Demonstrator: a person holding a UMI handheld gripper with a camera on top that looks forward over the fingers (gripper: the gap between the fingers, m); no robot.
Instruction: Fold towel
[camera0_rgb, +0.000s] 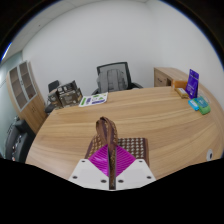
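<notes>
A brown patterned towel (126, 148) lies on the wooden table (140, 110) just ahead of my fingers. A fold of it rises in a narrow strip (105, 135) between my two purple pads. My gripper (110, 160) is shut on this strip of towel, the pads pressed together on it. The rest of the towel spreads flat to the right of the fingers and a little to the left. Part of the towel is hidden under the fingers.
A black office chair (115, 76) stands behind the table. A green-and-white booklet (93, 99) lies at the far left of the table. A purple box (192, 84) and a small green-blue item (199, 104) are at the far right. A shelf (25, 88) stands at the left.
</notes>
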